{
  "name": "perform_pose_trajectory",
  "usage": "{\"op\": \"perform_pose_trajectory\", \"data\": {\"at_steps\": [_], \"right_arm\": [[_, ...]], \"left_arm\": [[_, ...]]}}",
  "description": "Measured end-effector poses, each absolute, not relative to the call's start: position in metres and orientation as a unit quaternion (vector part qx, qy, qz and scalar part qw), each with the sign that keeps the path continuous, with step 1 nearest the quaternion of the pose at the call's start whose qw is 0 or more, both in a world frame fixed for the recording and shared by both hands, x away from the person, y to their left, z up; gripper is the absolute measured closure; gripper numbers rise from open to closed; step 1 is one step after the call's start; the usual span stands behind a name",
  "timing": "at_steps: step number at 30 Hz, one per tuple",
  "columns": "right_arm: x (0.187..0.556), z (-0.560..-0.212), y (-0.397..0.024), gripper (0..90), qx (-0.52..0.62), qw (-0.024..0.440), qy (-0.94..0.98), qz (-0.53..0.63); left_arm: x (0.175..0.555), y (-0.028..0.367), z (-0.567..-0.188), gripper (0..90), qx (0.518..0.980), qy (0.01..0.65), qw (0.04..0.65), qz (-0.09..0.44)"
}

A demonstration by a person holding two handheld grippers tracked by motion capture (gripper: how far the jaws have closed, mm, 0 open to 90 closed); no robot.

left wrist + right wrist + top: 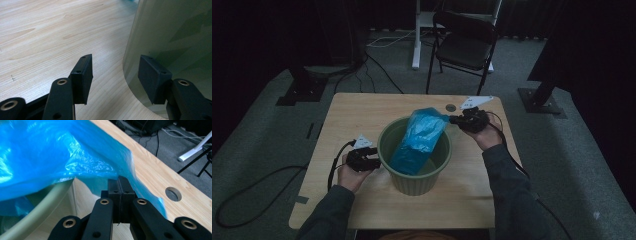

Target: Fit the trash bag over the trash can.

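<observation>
- Right gripper (119,195), lower centre of its view, is clamped on the edge of the blue bag (419,140); the bag hangs half inside the green bin (414,182) at centre frame
- Left gripper (115,77) gapes wide, holding nothing, one pad beside the bin wall
- Risk: thin film could tear or slip if tugged; the unheld bin might tip
- Pale wood surface (352,120); dim room, folding chair (464,42) at top, cables on grey carpet

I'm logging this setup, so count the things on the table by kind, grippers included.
Green bin: 1
Blue plastic bag: 1
Grippers: 2, left gripper and right gripper
Total: 4
</observation>
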State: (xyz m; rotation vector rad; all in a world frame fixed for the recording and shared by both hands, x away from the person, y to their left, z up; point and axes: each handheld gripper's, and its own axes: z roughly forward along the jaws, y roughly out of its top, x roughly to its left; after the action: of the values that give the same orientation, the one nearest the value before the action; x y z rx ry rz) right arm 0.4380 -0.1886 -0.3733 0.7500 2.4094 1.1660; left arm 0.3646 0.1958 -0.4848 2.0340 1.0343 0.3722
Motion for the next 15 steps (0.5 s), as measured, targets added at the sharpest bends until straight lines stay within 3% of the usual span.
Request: {"op": "perform_pose_trajectory", "data": {"at_steps": [15], "right_arm": [[0.418,-0.352,-0.195,90.0,0.247,0.175,0.843,0.444]], "left_arm": [[0.359,0.203,-0.471,45.9,0.796,0.402,0.423,0.16]]}}
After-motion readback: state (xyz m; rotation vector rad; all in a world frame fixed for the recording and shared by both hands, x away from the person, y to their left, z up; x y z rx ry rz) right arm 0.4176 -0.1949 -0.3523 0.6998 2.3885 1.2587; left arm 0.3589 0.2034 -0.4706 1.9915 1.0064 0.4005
